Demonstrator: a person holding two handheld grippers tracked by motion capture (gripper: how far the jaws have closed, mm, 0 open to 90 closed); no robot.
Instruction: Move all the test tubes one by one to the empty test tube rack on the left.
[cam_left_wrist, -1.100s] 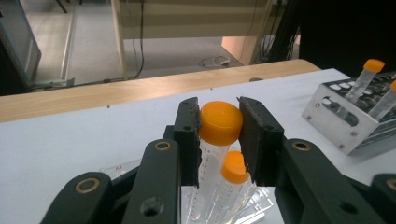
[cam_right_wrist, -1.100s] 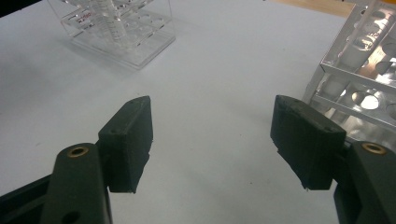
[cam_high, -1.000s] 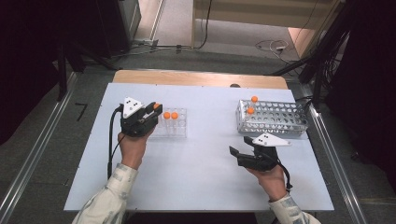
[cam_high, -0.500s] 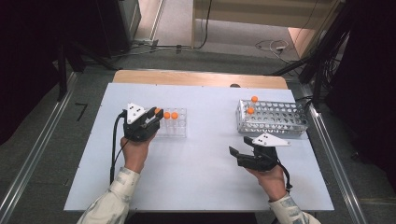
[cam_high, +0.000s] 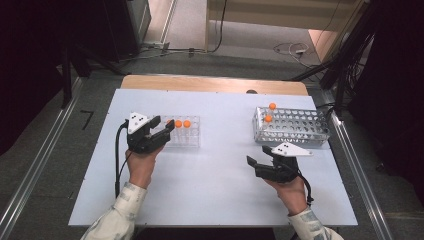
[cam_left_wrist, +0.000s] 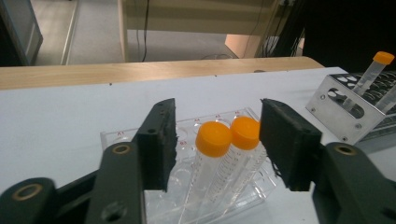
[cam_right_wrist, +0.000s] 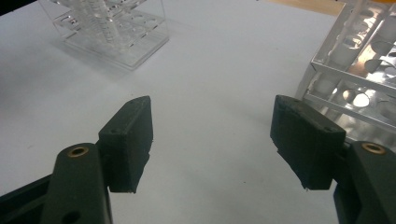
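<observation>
One table (cam_high: 210, 165), two racks, two grippers, four orange-capped tubes.
Metal rack (cam_high: 292, 126) holds two tubes; clear rack (cam_high: 186, 132) holds two tubes (cam_left_wrist: 212, 158), framed between the left gripper's (cam_left_wrist: 217, 142) wide-apart jaws, untouched. Right gripper (cam_right_wrist: 212, 140) hovers over bare table, jaws spread.

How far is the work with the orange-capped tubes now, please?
Direction of transfer is unclear. Two tubes stand in the clear rack, two others in the metal rack. In hand: the open left gripper brackets the clear rack's tubes, not gripping. The right gripper is open over bare table. Grasping and moving remain.
</observation>
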